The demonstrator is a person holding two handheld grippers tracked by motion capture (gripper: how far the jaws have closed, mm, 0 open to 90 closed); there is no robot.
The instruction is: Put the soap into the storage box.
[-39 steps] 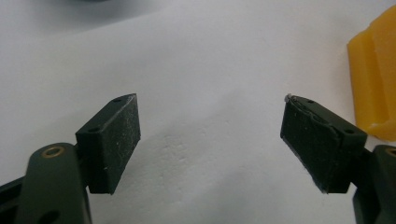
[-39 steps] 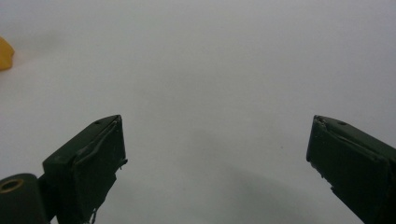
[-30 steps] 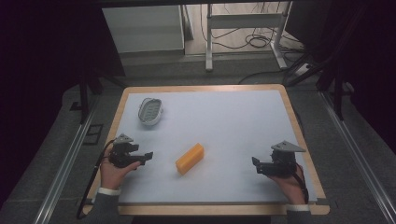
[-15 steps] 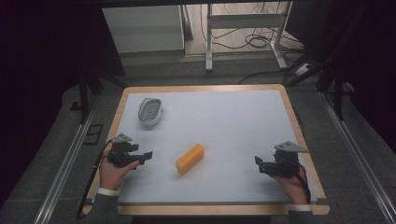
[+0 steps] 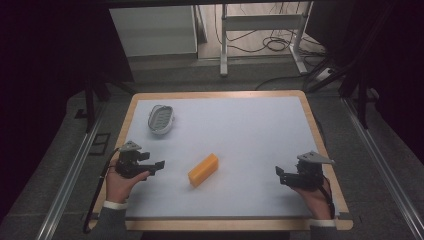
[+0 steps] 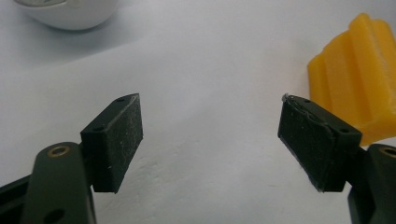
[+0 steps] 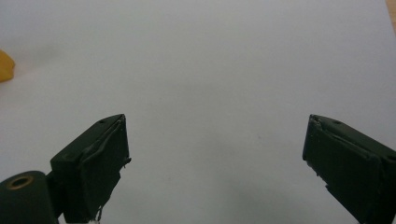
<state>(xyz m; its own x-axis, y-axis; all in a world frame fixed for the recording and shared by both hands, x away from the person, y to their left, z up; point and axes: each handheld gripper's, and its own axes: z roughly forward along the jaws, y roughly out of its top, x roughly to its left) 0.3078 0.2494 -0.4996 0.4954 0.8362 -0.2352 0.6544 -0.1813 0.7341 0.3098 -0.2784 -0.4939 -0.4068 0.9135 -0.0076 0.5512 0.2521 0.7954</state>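
white table top point(image 5: 260, 130), yellow block point(image 5: 203, 169) between 2 gaping, empty tools, nearer left tool point(image 5: 159, 163), right tool point(image 5: 279, 173)

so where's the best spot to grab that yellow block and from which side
Probably across its two long sides, near the middle. The yellow block lies flat on the white table top, long and narrow with ridged faces, set diagonally. The left gripper is nearest, jaws open and facing it, so coming in low from the left looks easiest.

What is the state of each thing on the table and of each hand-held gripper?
Yellow block: lying flat, untouched.
Dish: upright, apart from the block; contents cannot be told.
Left hand-held gripper: open, empty.
Right hand-held gripper: open, empty.
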